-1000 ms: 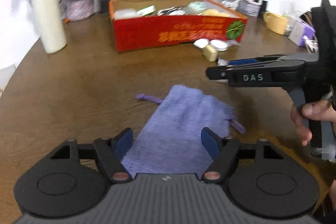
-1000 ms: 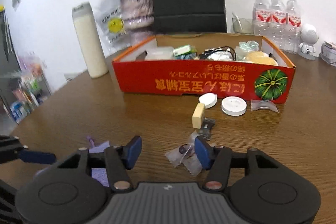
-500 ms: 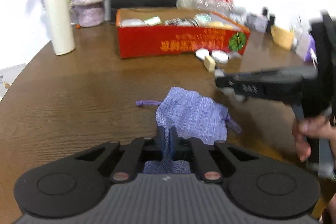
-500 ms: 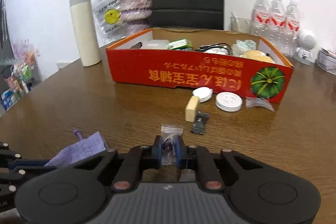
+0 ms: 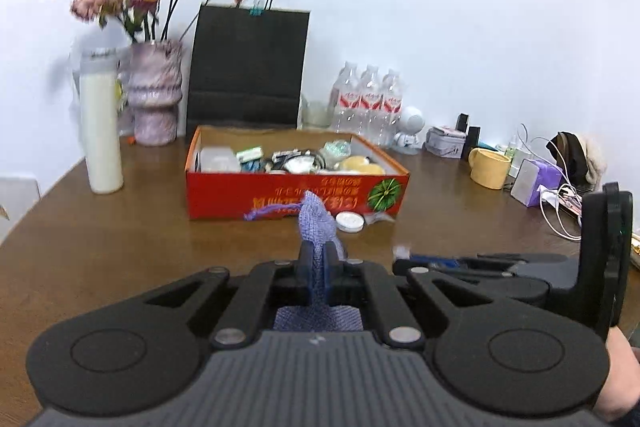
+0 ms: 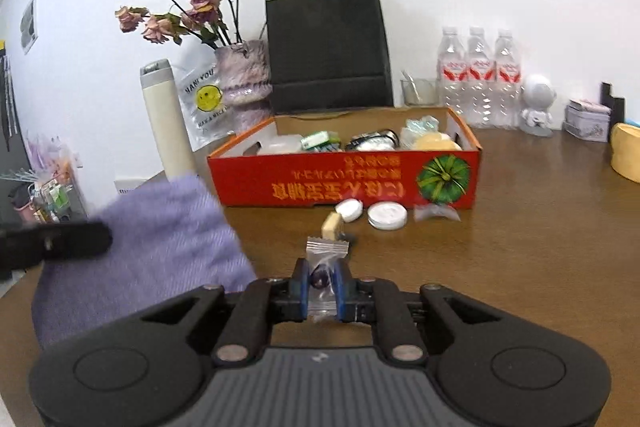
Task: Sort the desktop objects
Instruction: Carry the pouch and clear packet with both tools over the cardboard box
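My left gripper (image 5: 316,267) is shut on a purple drawstring pouch (image 5: 317,223), which stands up from the jaws clear of the table. In the right wrist view the same pouch (image 6: 152,227) hangs at the left, with a left finger (image 6: 56,241) across it. My right gripper (image 6: 322,281) is shut on a small clear zip bag (image 6: 326,251) with a dark bead inside, lifted off the wood. A red cardboard box (image 6: 344,183) holding several items lies ahead of both grippers. White lids (image 6: 387,215) and a beige block (image 6: 333,225) lie in front of it.
On the brown table (image 5: 120,247), a cream flask (image 5: 100,131), a vase of dried flowers (image 5: 154,95) and a black paper bag (image 5: 248,67) stand behind the box. Water bottles (image 5: 370,103), a yellow mug (image 5: 490,167) and white cables (image 5: 556,211) crowd the right side.
Both grippers closed, the left on the pouch and the right on the zip bag. Both then lifted their things off the table and moved closer to the red box.
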Action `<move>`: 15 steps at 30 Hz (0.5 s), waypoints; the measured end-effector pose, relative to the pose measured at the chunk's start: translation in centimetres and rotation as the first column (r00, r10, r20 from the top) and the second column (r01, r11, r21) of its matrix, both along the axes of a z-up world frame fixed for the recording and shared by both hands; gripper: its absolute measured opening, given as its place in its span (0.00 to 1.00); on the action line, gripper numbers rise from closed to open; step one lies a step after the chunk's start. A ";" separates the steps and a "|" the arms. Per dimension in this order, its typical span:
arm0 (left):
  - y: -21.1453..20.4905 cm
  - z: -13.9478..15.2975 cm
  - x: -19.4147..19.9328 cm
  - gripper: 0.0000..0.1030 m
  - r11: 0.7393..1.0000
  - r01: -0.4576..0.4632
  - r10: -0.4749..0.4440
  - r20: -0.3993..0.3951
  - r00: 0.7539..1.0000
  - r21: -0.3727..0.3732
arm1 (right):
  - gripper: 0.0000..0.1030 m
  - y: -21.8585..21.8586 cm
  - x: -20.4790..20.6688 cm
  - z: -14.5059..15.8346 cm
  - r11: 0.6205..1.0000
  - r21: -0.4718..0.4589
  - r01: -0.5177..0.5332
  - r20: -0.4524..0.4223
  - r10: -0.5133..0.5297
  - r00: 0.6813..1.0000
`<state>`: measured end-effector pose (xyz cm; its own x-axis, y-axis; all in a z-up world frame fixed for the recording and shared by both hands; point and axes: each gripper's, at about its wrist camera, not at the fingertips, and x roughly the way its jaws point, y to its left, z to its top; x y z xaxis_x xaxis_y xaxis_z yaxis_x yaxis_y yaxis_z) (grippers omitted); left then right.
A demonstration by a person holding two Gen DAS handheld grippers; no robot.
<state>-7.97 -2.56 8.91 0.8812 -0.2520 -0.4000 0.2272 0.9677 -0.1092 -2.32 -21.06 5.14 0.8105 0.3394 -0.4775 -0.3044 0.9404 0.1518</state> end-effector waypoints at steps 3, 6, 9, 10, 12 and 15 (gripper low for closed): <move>-0.7 0.2 -0.4 0.05 1.000 0.007 -0.007 0.005 1.000 -0.006 | 0.11 -1.0 -1.2 0.3 1.000 0.008 0.005 0.010 -0.005 1.000; -1.1 0.7 -0.5 0.05 1.000 0.016 -0.015 0.020 1.000 -0.015 | 0.11 -2.0 -2.0 0.6 1.000 0.017 0.017 0.023 -0.017 1.000; -1.4 1.6 0.5 0.05 1.000 0.008 -0.008 0.052 0.999 -0.004 | 0.11 -2.7 -1.6 1.1 0.999 0.030 0.029 0.028 -0.030 0.999; -1.3 2.0 1.4 0.05 1.000 0.003 -0.002 0.061 0.998 -0.010 | 0.11 -2.9 -1.3 1.2 0.999 0.034 0.033 0.032 -0.034 0.999; -1.0 2.7 3.3 0.05 1.000 -0.017 0.018 0.072 0.997 -0.022 | 0.11 -3.2 -0.5 1.7 0.998 0.045 0.039 0.038 -0.041 0.998; -0.3 4.3 7.7 0.05 0.997 -0.051 0.055 0.086 0.995 -0.052 | 0.11 -3.4 1.2 2.5 0.998 0.041 0.040 0.058 -0.043 0.997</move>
